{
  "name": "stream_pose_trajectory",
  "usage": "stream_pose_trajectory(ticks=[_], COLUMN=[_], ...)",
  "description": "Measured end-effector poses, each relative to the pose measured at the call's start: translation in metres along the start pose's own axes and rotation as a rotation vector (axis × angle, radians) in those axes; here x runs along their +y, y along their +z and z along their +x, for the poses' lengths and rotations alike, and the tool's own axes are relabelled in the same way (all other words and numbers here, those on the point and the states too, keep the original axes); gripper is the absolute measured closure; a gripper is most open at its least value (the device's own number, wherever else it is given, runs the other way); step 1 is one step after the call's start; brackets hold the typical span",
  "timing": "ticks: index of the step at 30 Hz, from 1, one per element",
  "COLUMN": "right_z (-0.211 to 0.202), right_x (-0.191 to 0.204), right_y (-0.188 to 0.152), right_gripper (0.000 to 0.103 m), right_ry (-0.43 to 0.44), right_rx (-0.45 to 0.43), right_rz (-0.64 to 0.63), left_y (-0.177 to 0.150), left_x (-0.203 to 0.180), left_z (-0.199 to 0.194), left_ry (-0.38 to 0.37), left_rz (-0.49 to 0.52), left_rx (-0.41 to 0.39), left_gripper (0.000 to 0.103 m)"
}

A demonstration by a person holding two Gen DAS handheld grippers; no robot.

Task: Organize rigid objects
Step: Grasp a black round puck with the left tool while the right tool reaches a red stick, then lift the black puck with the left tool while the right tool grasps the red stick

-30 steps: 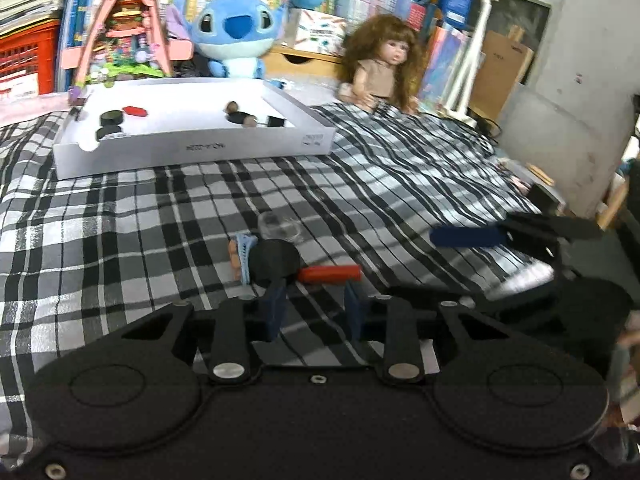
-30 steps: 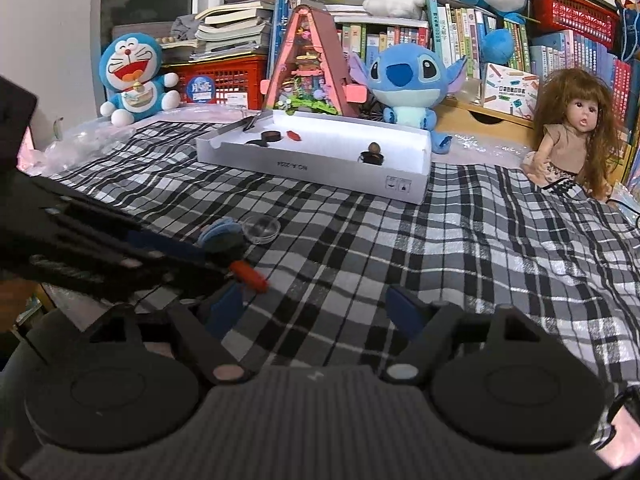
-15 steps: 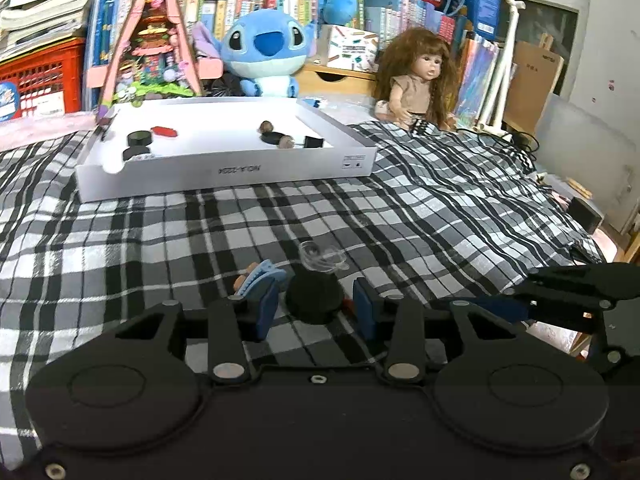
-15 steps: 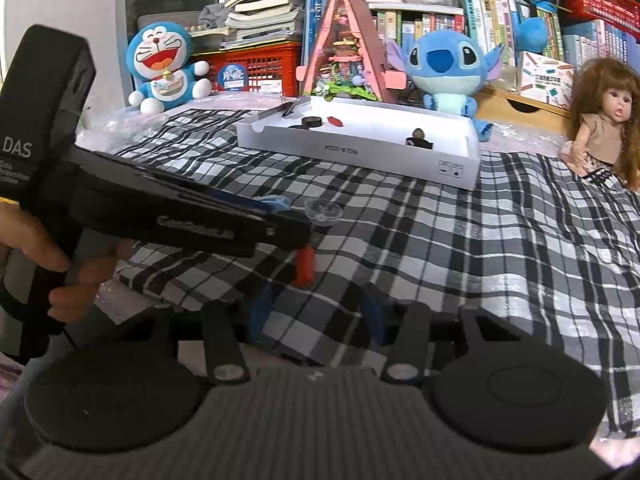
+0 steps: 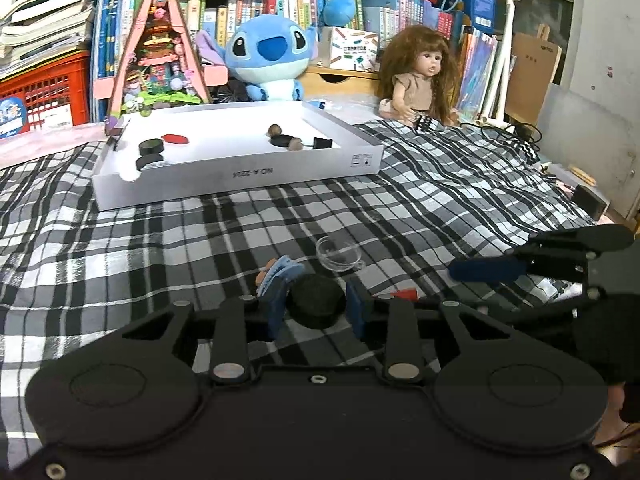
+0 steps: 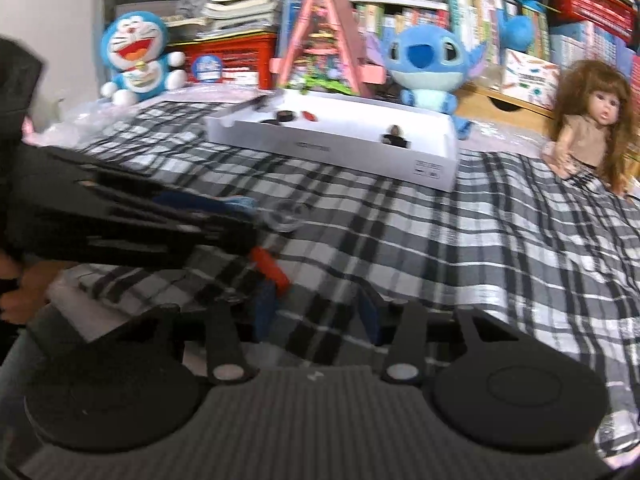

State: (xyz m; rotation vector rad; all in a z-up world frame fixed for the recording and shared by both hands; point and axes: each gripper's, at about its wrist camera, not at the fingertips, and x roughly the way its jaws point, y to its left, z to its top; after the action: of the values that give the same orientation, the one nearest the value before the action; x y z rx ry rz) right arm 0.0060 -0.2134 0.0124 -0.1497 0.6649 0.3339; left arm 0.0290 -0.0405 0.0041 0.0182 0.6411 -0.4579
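My left gripper (image 5: pixel 316 310) is open with its jaws on either side of a black round puck (image 5: pixel 317 306) that lies on the checked bedcover. A blue and orange clip (image 5: pixel 276 276) lies against the left finger, and a clear small dish (image 5: pixel 338 255) sits just beyond. A red bar (image 6: pixel 270 270) lies on the cover beside the left finger of my right gripper (image 6: pixel 316 312), which is open and empty. The red bar's tip also shows in the left wrist view (image 5: pixel 405 294). The white tray (image 5: pixel 236 174) holds several small pieces at the back.
A Stitch plush (image 5: pixel 266 62), a doll (image 5: pixel 420 76), a pink triangular toy house (image 5: pixel 158 56) and bookshelves stand behind the tray. A Doraemon plush (image 6: pixel 136 62) sits at far left. The right gripper's fingers (image 5: pixel 486 270) reach in beside the left one.
My left gripper has moved forward so the black puck sits between its jaws. My right gripper has narrowed and come close to the red bar.
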Motion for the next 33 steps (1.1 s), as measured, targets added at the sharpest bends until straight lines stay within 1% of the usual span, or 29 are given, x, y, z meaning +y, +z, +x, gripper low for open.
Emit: stream_pose_trajectory(ticks=[4,8,11,15,20,22,23,25,27,33], right_z=[0.004,-0.001,-0.009,-0.014,-0.006,-0.003,-0.002,0.001,0.006,0.017], right_x=[-0.016,-0.018,-0.009,0.007,0.031,0.039,0.043,0.052,0.059,0.073], right_y=[0.003,0.001,-0.003,-0.011,-0.014,-0.014,-0.014,-0.015,-0.014,-0.016], right_gripper=[0.052,0.052,0.052,0.052,0.052,0.036,0.035,0.034,0.034,0.034], right_ry=[-0.066,-0.065,-0.069,-0.081,-0.101,-0.149,-0.17,-0.213,-0.242,-0.272], right_rx=[0.019,0.01,-0.046,-0.129,-0.17,-0.203,-0.218,-0.243,-0.243,-0.224], right_rz=[0.083,0.124,0.145,0.223,0.234,0.235,0.233,0.224,0.219,0.205], left_y=[-0.002,-0.004,-0.006,-0.007,-0.006,-0.005,-0.005,-0.004,-0.003,0.0], left_x=[0.003,0.002,0.003,0.006,0.013,0.016,0.018,0.021,0.023,0.024], left_z=[-0.005,-0.012,-0.016,-0.021,-0.028,-0.029,-0.03,-0.03,-0.029,-0.028], left_ry=[0.012,0.032,0.052,0.064,0.083,0.088,0.091,0.103,0.114,0.131], left_rz=[-0.001,0.014,0.011,0.003,-0.021,-0.034,-0.037,-0.045,-0.054,-0.058], left_rx=[-0.005,-0.023,-0.042,-0.056,-0.077,-0.085,-0.088,-0.09,-0.09,-0.102], left_gripper=[0.072,0.072,0.072,0.072,0.072,0.072,0.072,0.072,0.072,0.072])
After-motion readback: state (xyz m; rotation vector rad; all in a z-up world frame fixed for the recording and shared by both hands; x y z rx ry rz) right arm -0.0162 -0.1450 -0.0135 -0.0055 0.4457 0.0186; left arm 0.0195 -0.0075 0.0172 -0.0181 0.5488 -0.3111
